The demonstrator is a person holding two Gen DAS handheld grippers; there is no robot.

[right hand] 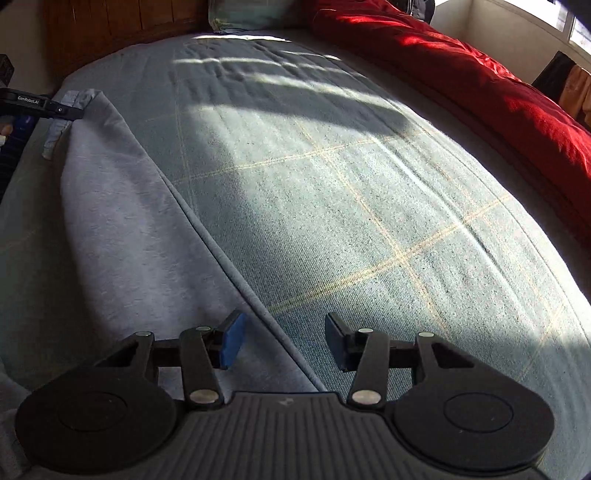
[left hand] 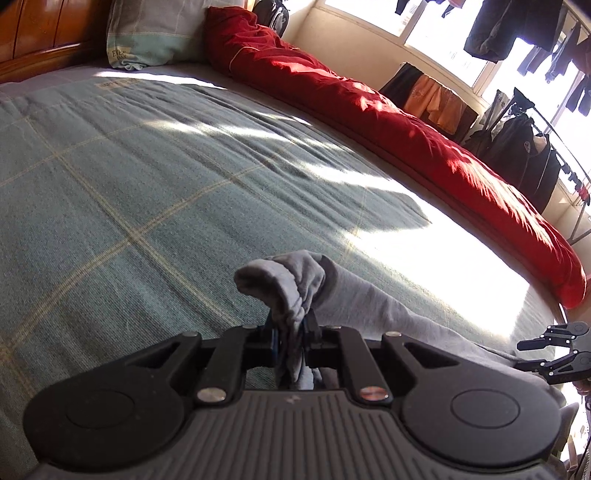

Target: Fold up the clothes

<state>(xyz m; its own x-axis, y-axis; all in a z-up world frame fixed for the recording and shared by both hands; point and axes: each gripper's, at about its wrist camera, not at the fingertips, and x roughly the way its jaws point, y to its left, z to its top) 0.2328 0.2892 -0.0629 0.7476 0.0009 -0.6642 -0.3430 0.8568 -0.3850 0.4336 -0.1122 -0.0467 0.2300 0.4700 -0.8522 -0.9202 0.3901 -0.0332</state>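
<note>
Bed (left hand: 147,177) w/ green plaid cover takes most of both views, sun patches across it. Red duvet (left hand: 406,140) bunched along far edge, pillow (left hand: 155,33) at wood headboard, dark clothes on rack (left hand: 524,155) by window. Grey garment (right hand: 122,221) lies stretched flat along near side of bed. Left gripper (left hand: 291,332) clamped on bunched end of it, fabric poking up btwn fingers. Right gripper (right hand: 284,339) w/ fingers spread, holding nothing, poised over garment's long edge; blue pad (right hand: 232,341) just above cloth
</note>
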